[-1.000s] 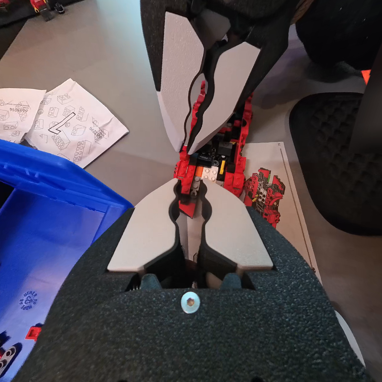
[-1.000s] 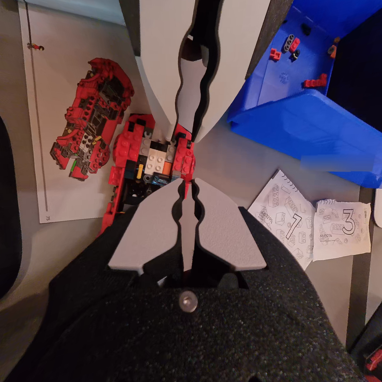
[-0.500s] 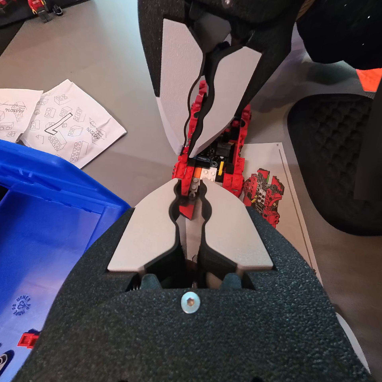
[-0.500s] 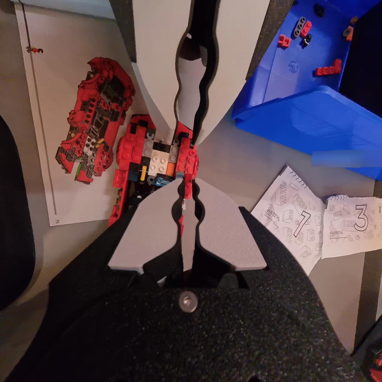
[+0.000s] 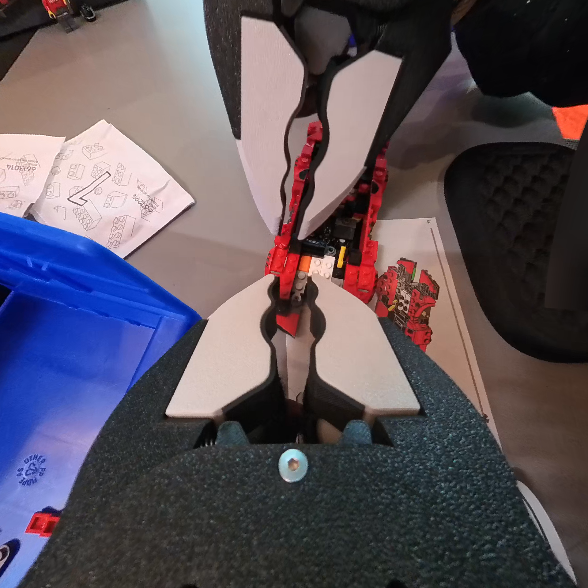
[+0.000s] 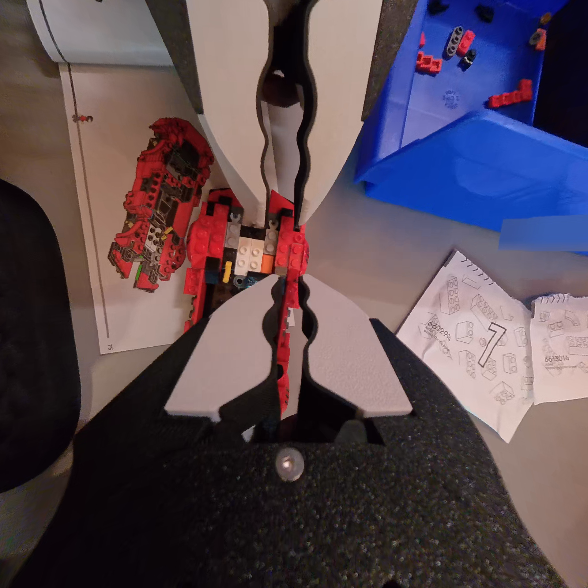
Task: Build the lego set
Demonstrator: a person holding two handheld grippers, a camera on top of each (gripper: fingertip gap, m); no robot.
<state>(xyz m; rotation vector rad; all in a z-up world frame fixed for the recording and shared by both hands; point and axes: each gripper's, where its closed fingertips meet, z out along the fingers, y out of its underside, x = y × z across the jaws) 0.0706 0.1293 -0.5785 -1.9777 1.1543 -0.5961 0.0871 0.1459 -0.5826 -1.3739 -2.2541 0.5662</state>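
This looks like an office or hobby workspace: a plain grey counter (image 5: 159, 79) carries a blue plastic parts bin (image 6: 477, 178), torn paper bags printed with brick drawings (image 6: 471, 337) and an open instruction booklet (image 6: 95, 222), with a black mesh office chair seat (image 5: 509, 238) just beside its edge.

One part-built red lego car (image 6: 251, 251), two grippers, left (image 5: 291, 280) and right (image 6: 288, 280), one blue bin (image 6: 477, 178), two white paper bags (image 6: 471, 343), one open instruction booklet (image 6: 95, 222), several loose pieces (image 6: 429, 62) in the bin
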